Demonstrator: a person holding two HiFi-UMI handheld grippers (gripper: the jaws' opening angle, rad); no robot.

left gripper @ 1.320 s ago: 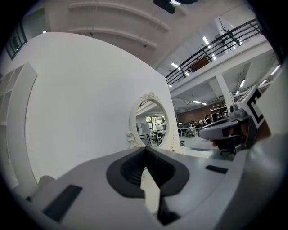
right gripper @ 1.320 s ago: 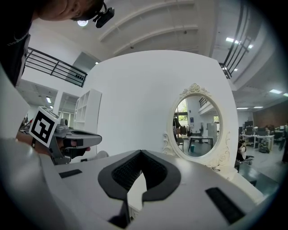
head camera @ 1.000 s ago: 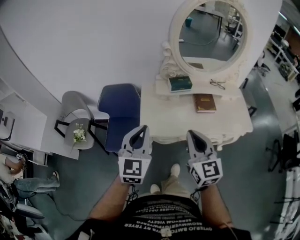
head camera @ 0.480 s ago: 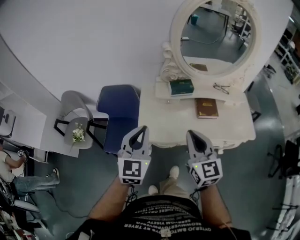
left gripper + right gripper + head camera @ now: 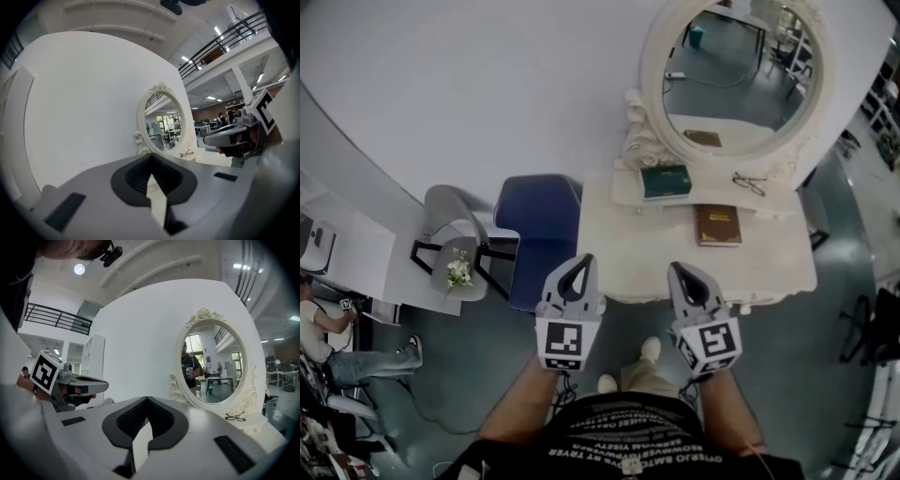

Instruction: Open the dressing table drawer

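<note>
The white dressing table (image 5: 647, 258) stands against the wall under an oval mirror (image 5: 733, 73). Its drawer front is hidden below the top's front edge (image 5: 712, 298) in the head view. My left gripper (image 5: 578, 262) and right gripper (image 5: 682, 269) are side by side, level, pointing at the table's front, a short way off it. Both are shut with nothing between the jaws. In the left gripper view the shut gripper (image 5: 151, 158) faces the mirror (image 5: 164, 123). The right gripper view shows its gripper (image 5: 147, 400) shut too.
On the table lie a brown book (image 5: 716, 225), a green box (image 5: 666, 181) and glasses (image 5: 750, 183). A blue chair (image 5: 539, 230) stands hard against the table's left side, with a grey chair holding flowers (image 5: 456, 269) beyond it. My feet (image 5: 649, 351) are just before the table.
Both grippers have come a little closer to the table front, and the table has slid lower and nearer in the head view. The jaws stayed shut.
</note>
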